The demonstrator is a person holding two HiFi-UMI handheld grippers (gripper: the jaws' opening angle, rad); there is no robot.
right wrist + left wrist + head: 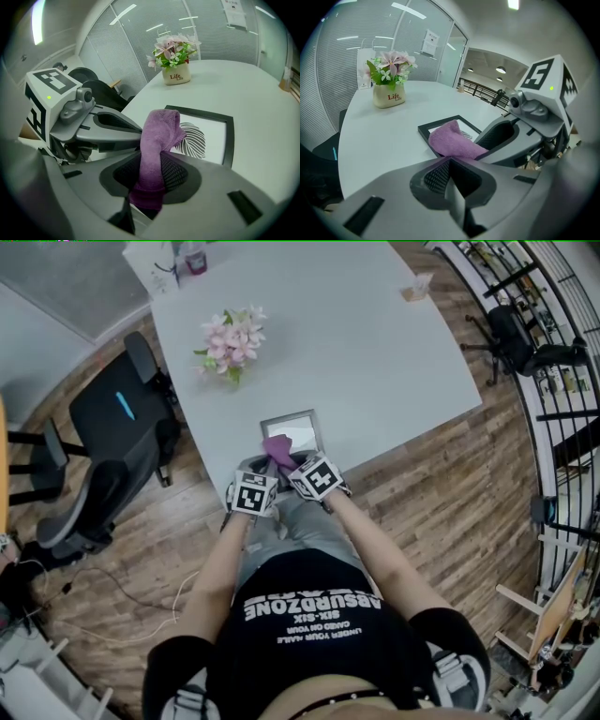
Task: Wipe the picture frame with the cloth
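Observation:
A black picture frame (293,430) (423,130) (228,136) lies flat near the front edge of the white table (375,352); its print is a dark leaf-like pattern. A purple cloth (277,448) (452,140) (157,140) stands up over the frame's near side. My right gripper (300,463) (152,176) is shut on the cloth, which bunches between its jaws and folds forward. My left gripper (259,470) (450,164) sits close beside it on the left, jaws shut with no cloth inside them, its tips right against the cloth's edge.
A flower pot (232,338) (389,93) (176,75) stands behind the frame to the left. A small box (417,287) sits at the far right corner, a bag and a bottle (178,259) at the far left. Black chairs (122,418) stand left of the table.

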